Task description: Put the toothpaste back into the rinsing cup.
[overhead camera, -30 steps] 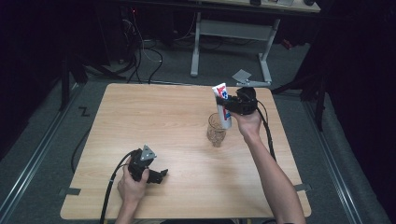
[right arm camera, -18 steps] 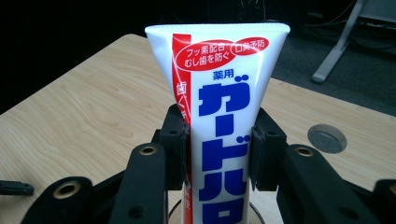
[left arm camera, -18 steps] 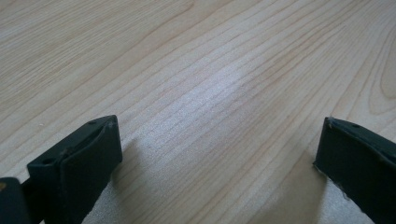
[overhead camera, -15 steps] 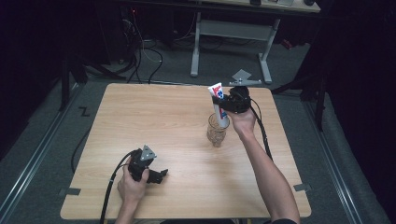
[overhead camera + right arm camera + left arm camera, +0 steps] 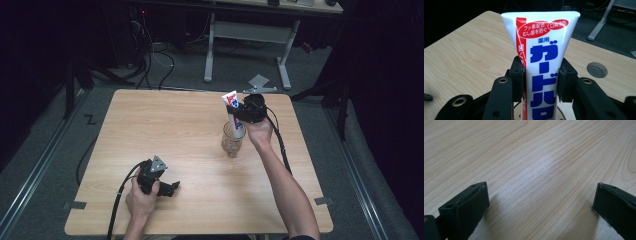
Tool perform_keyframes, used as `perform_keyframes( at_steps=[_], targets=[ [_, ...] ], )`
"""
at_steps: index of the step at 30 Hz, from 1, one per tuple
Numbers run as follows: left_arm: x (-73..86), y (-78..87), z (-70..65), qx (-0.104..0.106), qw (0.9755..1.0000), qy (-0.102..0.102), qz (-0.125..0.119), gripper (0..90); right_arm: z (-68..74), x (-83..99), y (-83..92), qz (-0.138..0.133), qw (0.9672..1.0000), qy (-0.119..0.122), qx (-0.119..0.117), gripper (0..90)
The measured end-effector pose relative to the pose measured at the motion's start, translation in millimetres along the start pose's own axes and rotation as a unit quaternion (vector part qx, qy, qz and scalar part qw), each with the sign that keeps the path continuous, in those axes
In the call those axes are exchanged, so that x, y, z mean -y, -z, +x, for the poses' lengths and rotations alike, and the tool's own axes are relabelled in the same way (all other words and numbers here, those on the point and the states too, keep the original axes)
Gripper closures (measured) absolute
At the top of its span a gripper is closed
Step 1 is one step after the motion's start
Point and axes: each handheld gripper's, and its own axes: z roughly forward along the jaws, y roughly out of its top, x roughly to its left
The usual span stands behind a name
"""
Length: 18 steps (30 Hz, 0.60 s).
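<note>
Holding one toothpaste tube (image 5: 541, 67) above one glass (image 5: 232, 141): right tongs (image 5: 541, 82).

Hand-held gripper (image 5: 541, 202) jaws spread wide, above bare wooden table (image 5: 536, 157)

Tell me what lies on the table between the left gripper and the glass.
Nothing: in the high view, bare wood runs from the left gripper to the glass.

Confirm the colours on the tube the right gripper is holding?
White tube with blue lettering, a red side stripe and red label bubbles; clearest in the right gripper view.
</note>
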Motion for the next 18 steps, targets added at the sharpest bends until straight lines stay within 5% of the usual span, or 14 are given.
perform_keyframes(
  at_steps=[18],
  targets=[
    [0.0, 0.0, -0.1, 0.000, 1.0000, 0.001, 0.000, 0.7, -0.1, 8.7, -5.9, 0.007, 1.0000, 0.001, 0.001, 63.7]
  ],
)
